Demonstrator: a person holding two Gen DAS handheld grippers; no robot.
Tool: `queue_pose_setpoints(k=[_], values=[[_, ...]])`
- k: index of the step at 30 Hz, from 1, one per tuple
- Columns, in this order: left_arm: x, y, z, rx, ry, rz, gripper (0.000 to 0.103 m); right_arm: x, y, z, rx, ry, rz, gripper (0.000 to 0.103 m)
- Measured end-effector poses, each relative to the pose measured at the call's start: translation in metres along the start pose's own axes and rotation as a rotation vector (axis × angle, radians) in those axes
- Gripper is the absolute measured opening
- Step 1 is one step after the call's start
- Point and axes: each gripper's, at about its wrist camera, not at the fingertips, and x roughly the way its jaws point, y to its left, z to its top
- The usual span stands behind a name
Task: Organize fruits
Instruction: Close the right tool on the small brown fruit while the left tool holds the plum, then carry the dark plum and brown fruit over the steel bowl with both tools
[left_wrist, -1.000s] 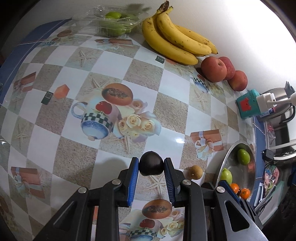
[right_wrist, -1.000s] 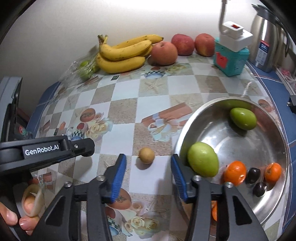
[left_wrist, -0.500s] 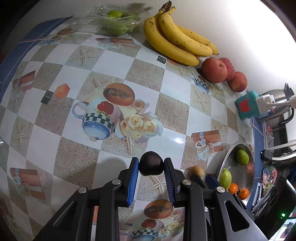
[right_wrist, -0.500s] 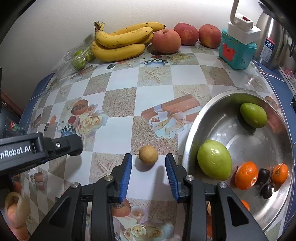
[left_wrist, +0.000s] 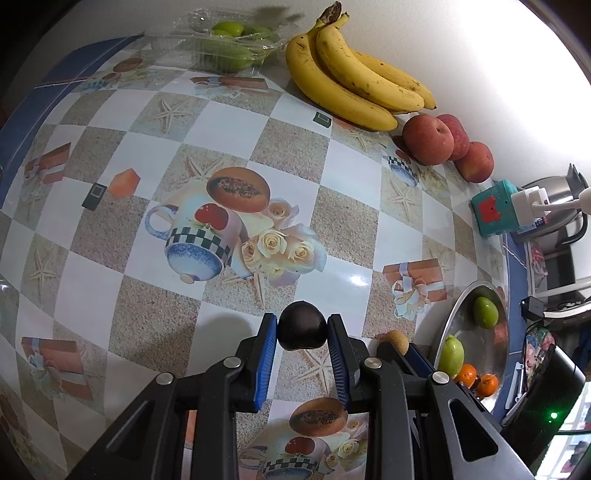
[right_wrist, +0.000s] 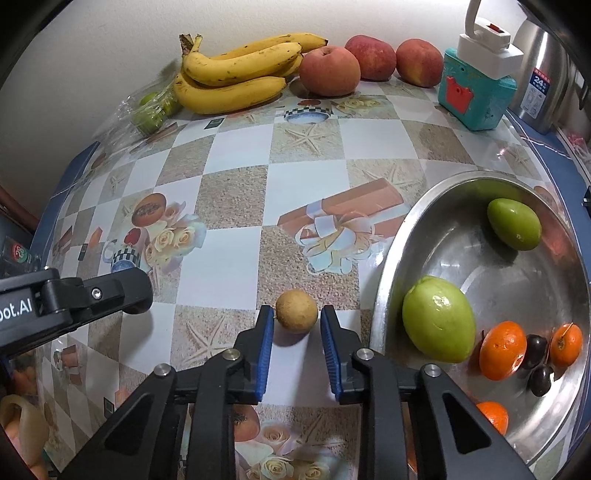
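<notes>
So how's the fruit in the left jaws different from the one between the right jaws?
The dark fruit is near black and glossy; the tan fruit is dull brown. The dark fruit is clamped in the left gripper; the tan fruit sits on the table, the right gripper not visibly touching it. Both are small and round.
</notes>
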Motion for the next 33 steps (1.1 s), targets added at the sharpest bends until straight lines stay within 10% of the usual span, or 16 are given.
queue_pose_setpoints(k=[33], values=[[-0.019,-0.055,-0.012,0.12,-0.036,-0.021,0.03,-0.05,-0.048,0.004,0.165,-0.086,0.119,0.025]])
